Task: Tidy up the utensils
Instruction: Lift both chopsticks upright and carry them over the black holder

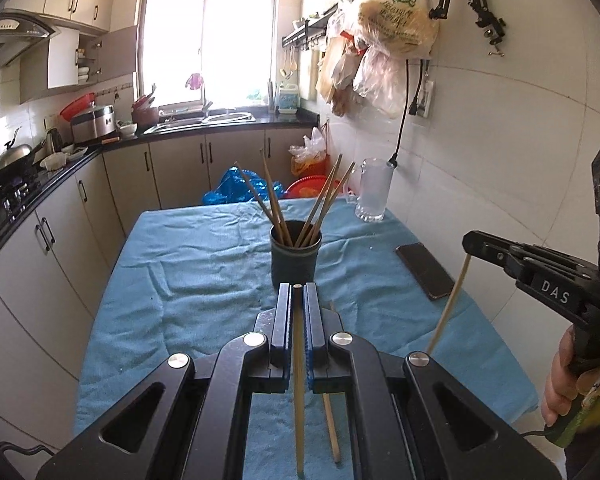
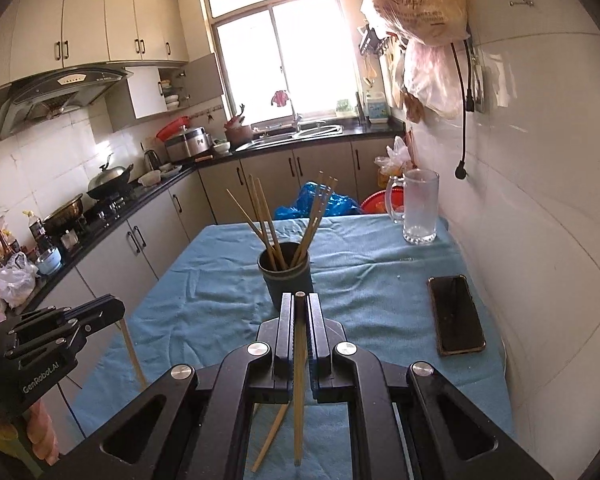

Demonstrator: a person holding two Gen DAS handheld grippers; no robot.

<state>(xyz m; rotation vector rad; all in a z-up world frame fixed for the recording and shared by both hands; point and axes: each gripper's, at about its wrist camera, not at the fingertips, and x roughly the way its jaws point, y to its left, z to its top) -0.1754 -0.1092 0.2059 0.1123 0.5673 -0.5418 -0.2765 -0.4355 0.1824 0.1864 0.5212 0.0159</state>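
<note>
Currently the cup [image 1: 295, 254] stands upright near the middle of the bench [image 1: 204, 248], on the blue cloth [image 2: 220, 280], and already holds a bundle of chopsticks [image 1: 278, 208] leaning outward in two groups, left and right. These count as sorted.

Two more chopsticks are in transit. The left tongs [image 1: 297, 296] are closed tight on one chopstick [image 1: 299, 380], which runs down between the jaws and hangs below them; its top end shows just at the jaw tips. The right tongs [image 2: 299, 304] are likewise closed tight on a second chopstick [image 2: 298, 380], gripped near its top end and hanging roughly vertical. Each pair of tongs also appears in the other camera, at the frame edge, with its stick hanging below the tips. Both tongs are on the near side of the cup, not yet over its mouth.

One further loose stick [image 1: 331, 428] lies on the cloth at the near end of the bench, below the tongs. It appears in both views, so it is judged to be a single piece, though that cannot be confirmed.

Judgement on progress: the greater part is done. Remaining steps are to drop the two held chopsticks into the cup, then collect the loose one.

Other items are not part of the task: a phone [image 2: 456, 314] lies flat at the right, and a glass mug [image 2: 418, 208] stands at the far right corner, well apart from the cup.
</note>
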